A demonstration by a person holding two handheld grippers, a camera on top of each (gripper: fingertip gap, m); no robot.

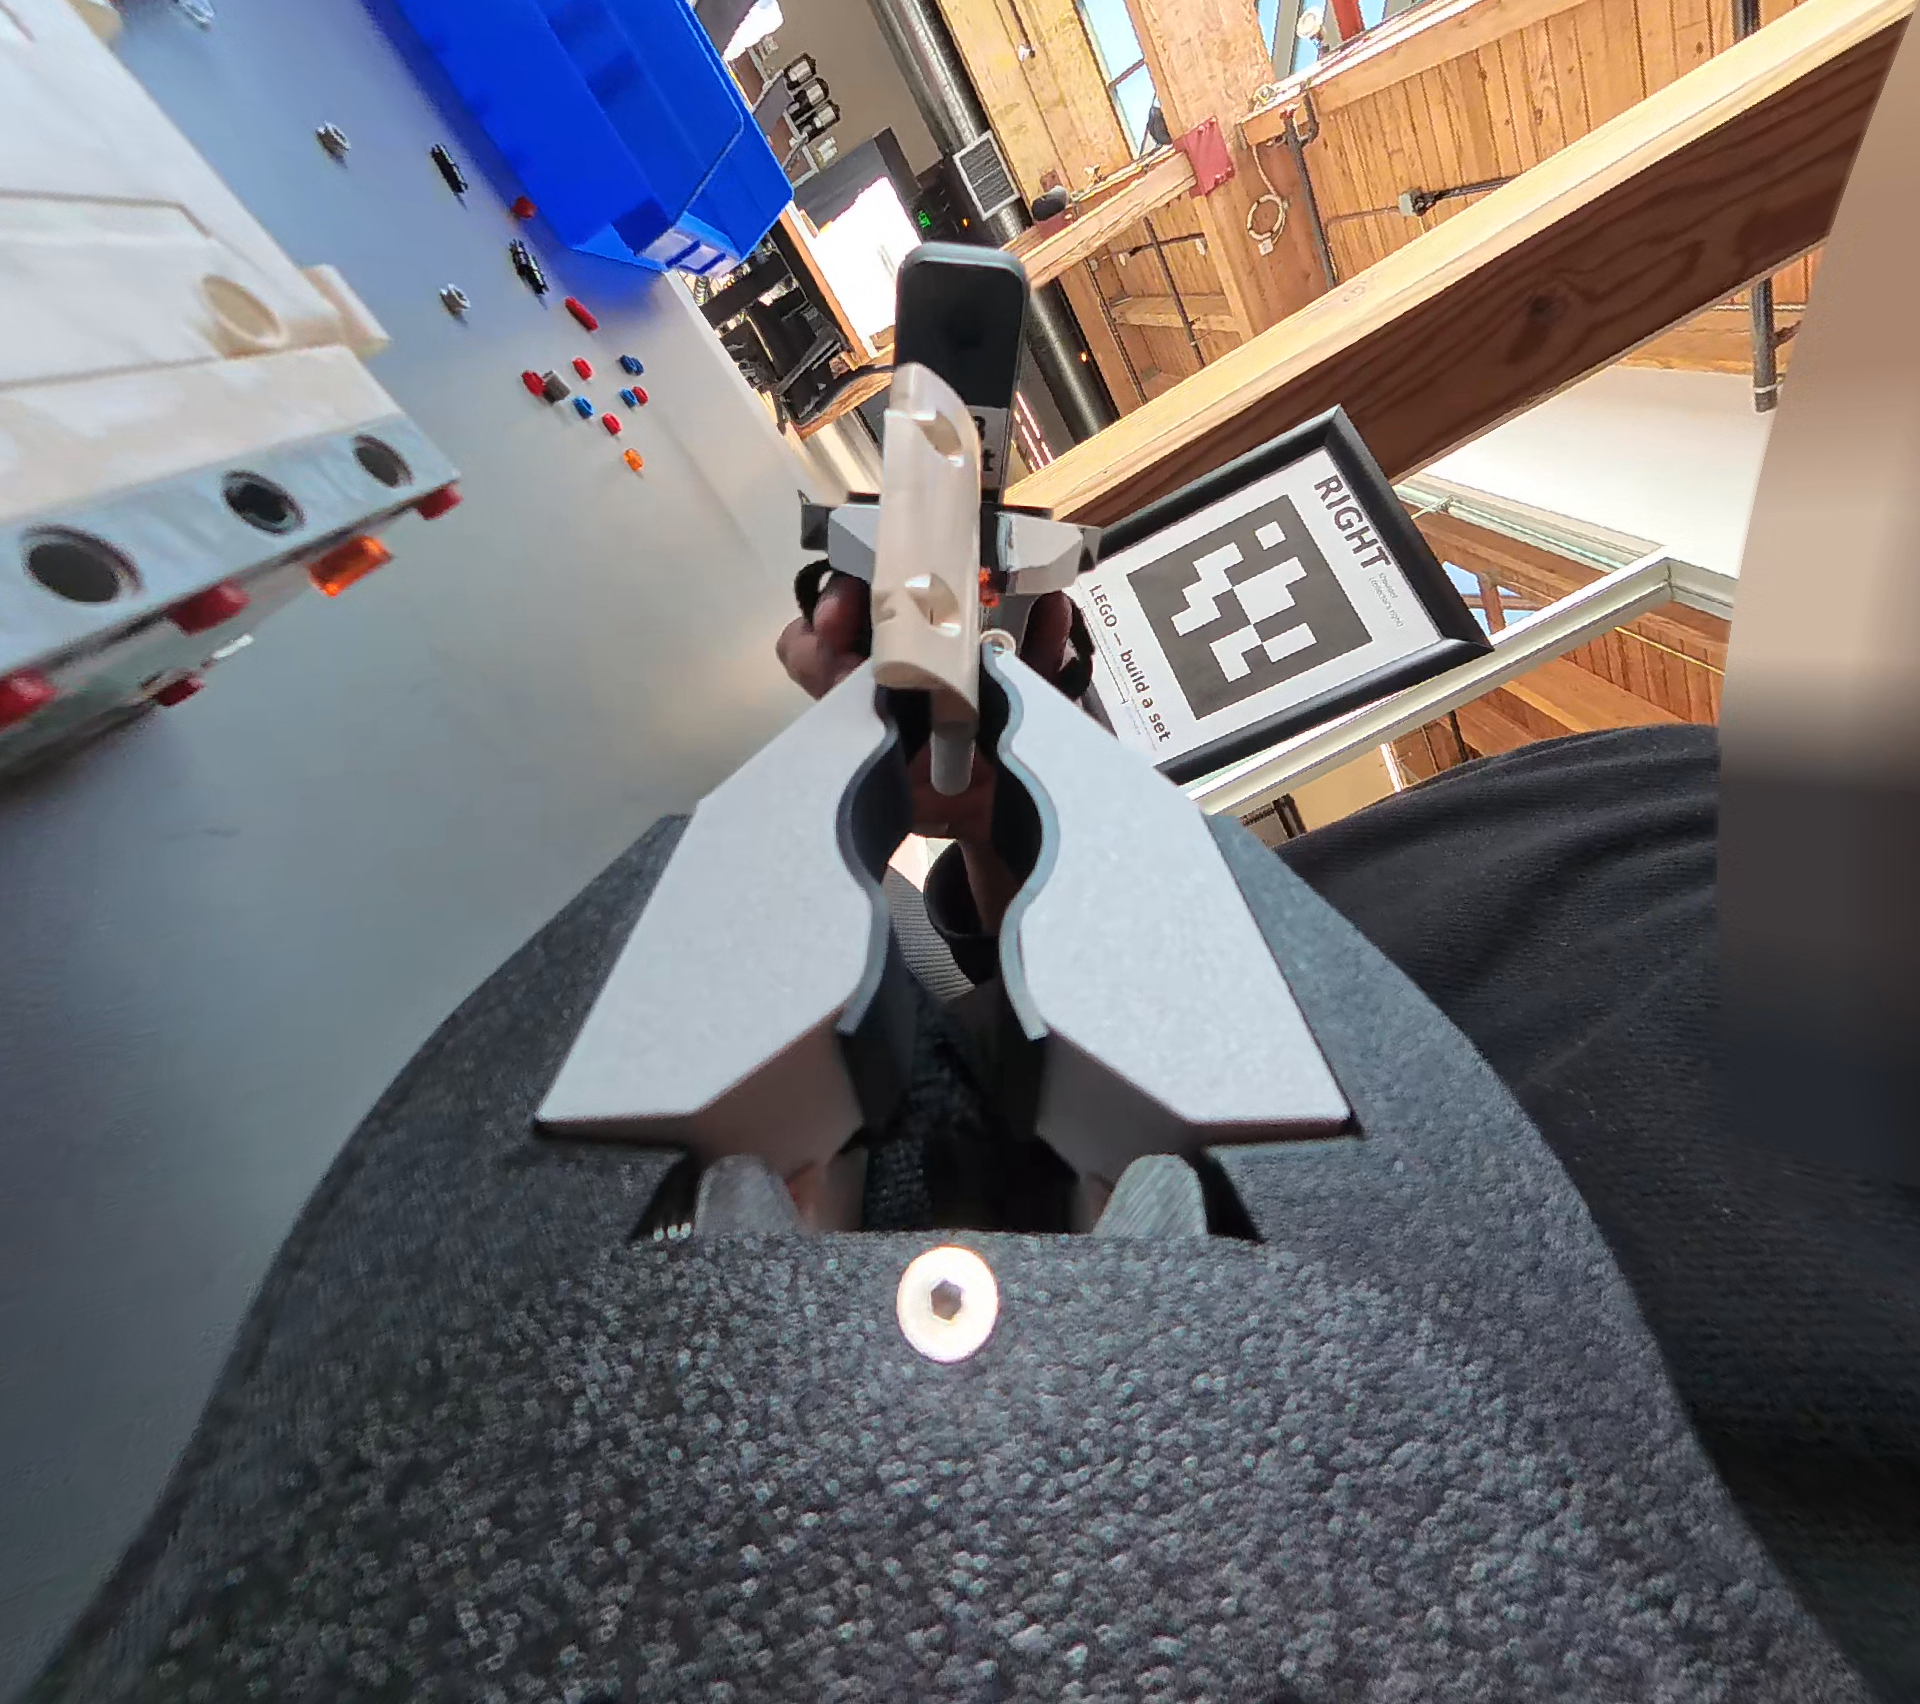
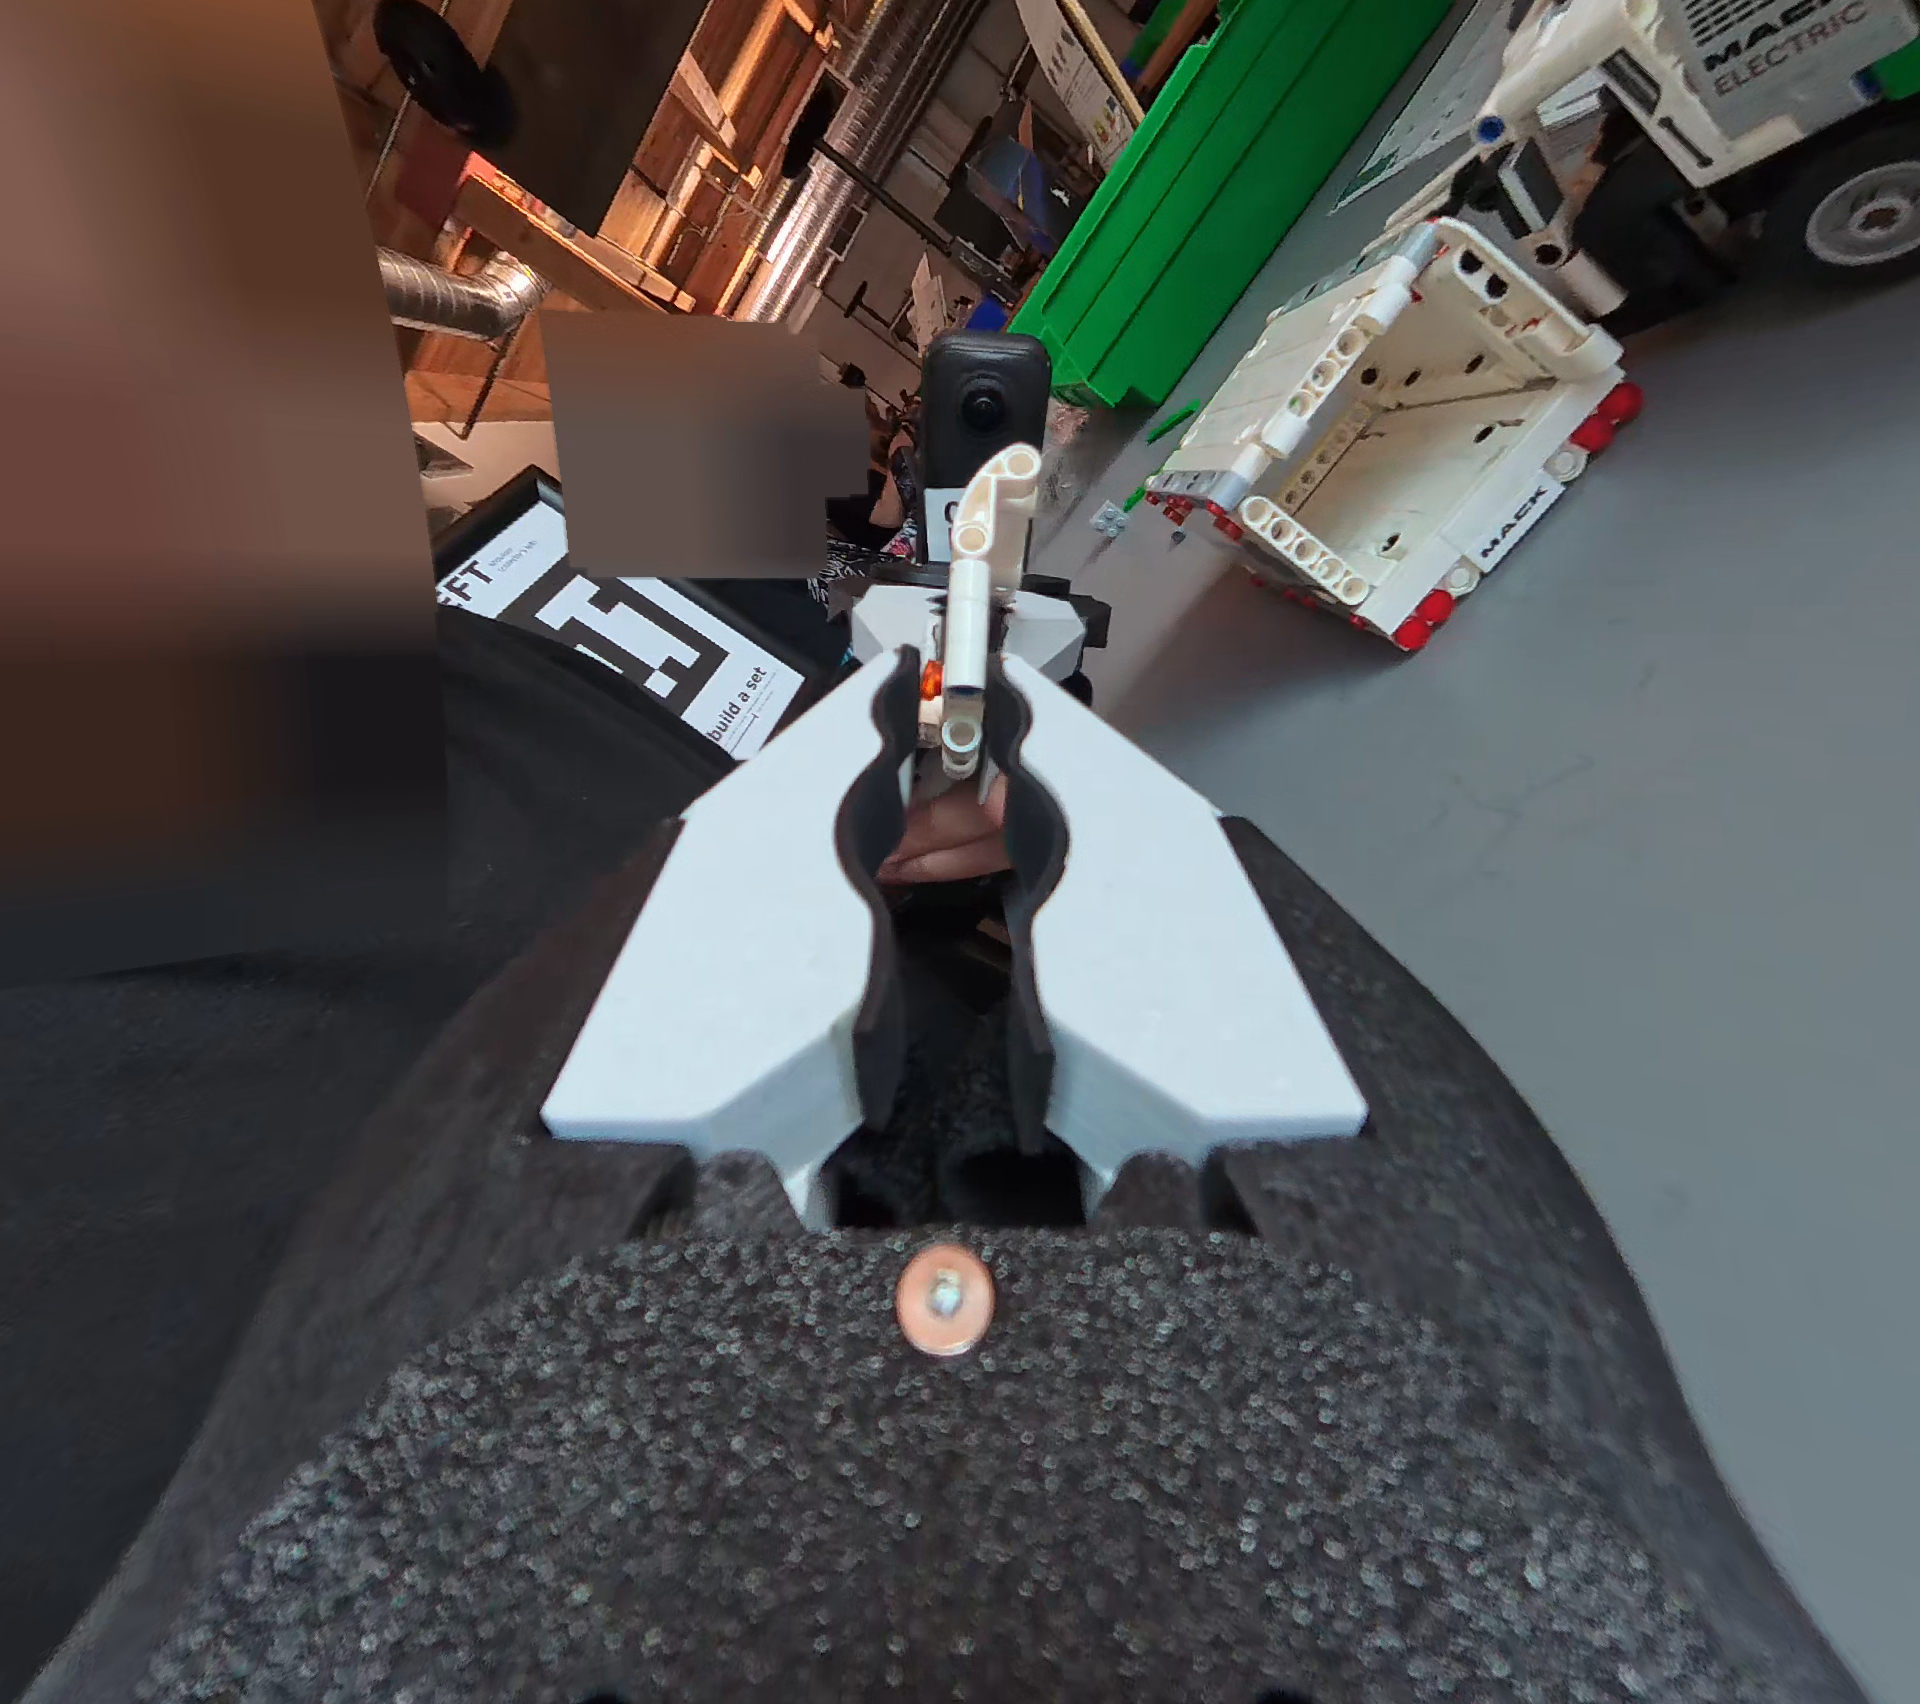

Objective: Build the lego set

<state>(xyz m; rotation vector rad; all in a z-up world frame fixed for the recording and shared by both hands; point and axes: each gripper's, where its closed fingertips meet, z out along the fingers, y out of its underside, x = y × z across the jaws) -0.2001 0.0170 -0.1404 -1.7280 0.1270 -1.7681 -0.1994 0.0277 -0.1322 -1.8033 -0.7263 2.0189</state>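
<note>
Left gripper (image 1: 935, 698): its tips pinch the lower end of a white lego beam assembly (image 1: 925, 553), held up off the desk (image 1: 436, 823); the jaws are nearly together.
Right gripper (image 2: 961, 698): its tips close on the same white lego beam assembly (image 2: 977, 605) from the opposite side, jaws nearly together; a small orange piece (image 2: 930, 678) sits at the grip point.
Opposite gripper in each view: the other gripper, with its black camera (image 2: 985, 407) on top, faces back from just beyond the assembly.
Assembly: a slim stack of white beams with pin holes, ending in an angled connector (image 2: 1003, 475) at the far tip.
White truck body (image 2: 1392, 428): lies on the desk well to the side of the assembly, open frame up, red studs along its edge.
White truck cab (image 2: 1714, 23): stands beyond the truck body.
Loose pieces (image 1: 592, 387): small red, blue, black and orange parts scattered on the desk between the truck body and the blue bin (image 1: 540, 13).
Green bin (image 2: 1236, 168): beyond the truck body, at the desk's far edge.
</note>
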